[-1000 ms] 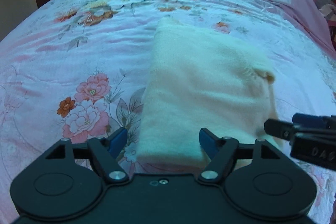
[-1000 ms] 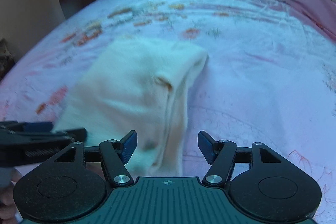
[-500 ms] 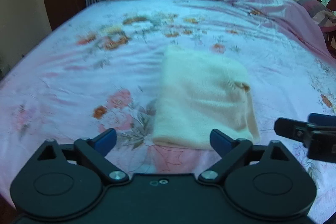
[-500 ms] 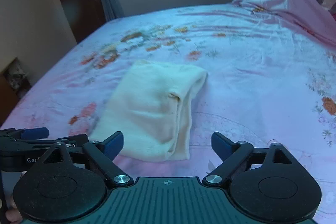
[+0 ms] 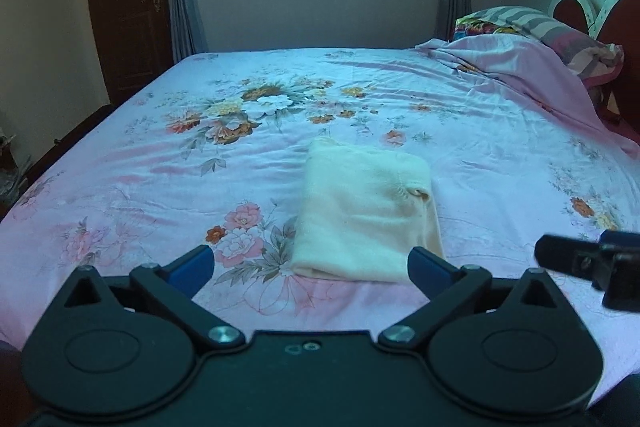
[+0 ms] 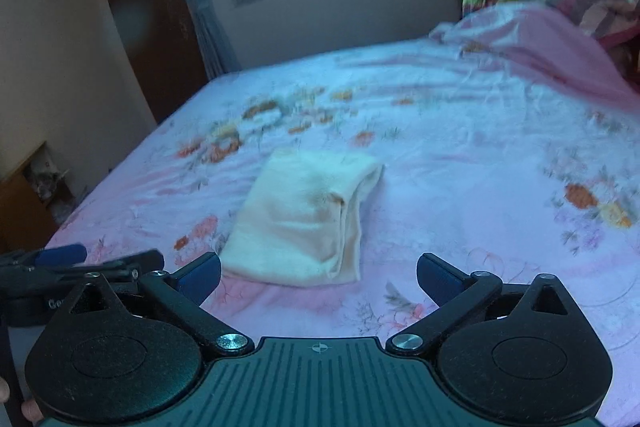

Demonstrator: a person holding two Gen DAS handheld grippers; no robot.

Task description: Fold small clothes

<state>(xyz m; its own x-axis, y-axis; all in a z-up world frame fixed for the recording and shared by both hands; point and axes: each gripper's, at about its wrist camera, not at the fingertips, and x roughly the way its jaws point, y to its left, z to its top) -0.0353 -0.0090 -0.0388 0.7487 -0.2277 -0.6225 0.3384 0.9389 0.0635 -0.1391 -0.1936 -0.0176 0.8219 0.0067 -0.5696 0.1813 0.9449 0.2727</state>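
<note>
Folded cream garment (image 5: 366, 217) on bedsheet (image 5: 500, 147), both hand-held grippers (image 5: 310, 267) (image 6: 318, 273) wide, empty

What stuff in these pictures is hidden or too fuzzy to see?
- Folded cream cloth: its underside and inner layers are hidden by its own fold in both views.
- Right tongs: only one tip shows in the left wrist view, cut by the edge.
- Flower print on the bedsheet: blurred in the right wrist view.
- Pillows: partly under the pink blanket.

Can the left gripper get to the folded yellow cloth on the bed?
Probably yes. The left gripper is open and empty, and the folded cloth lies flat on the bed sheet just ahead of it with nothing between. The right gripper hangs off to the side.
</note>
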